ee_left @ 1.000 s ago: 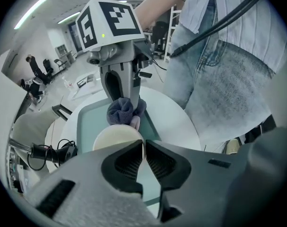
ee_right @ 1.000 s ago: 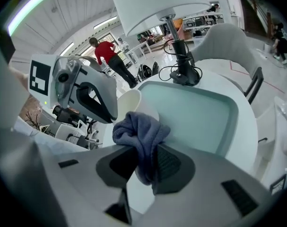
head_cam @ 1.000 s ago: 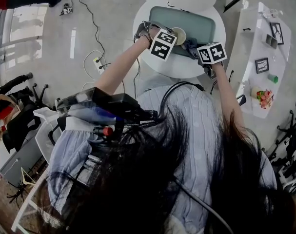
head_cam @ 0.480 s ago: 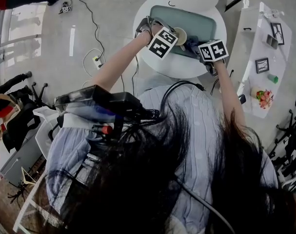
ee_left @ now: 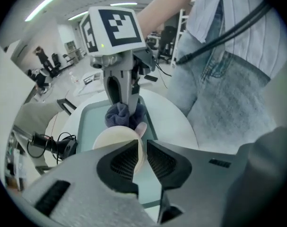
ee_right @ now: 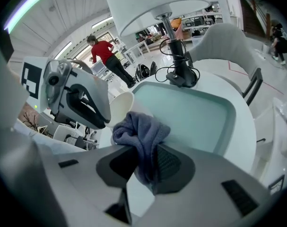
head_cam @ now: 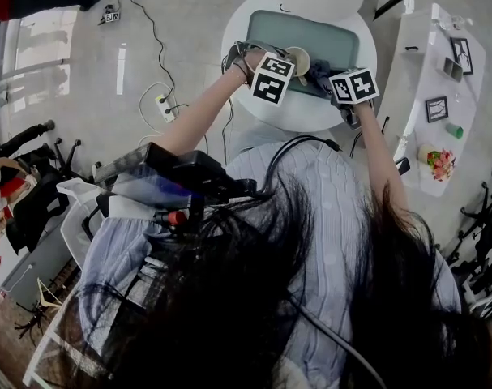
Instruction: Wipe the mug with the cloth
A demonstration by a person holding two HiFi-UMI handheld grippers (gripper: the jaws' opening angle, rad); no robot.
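While the left claw (ee_left: 141, 150) was clenched on the rim of the mug (ee_left: 112, 138) over the tray (ee_right: 195, 112) and the right claw (ee_right: 144, 163) grasped the cloth (ee_right: 142, 131) just beside it, a good wipe probably needed a steady mug and firm rubbing around its wall.

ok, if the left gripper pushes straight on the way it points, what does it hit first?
The cloth, sitting just beyond the mug that the left gripper grips, then the right gripper holding that cloth. The depth between them is unclear.
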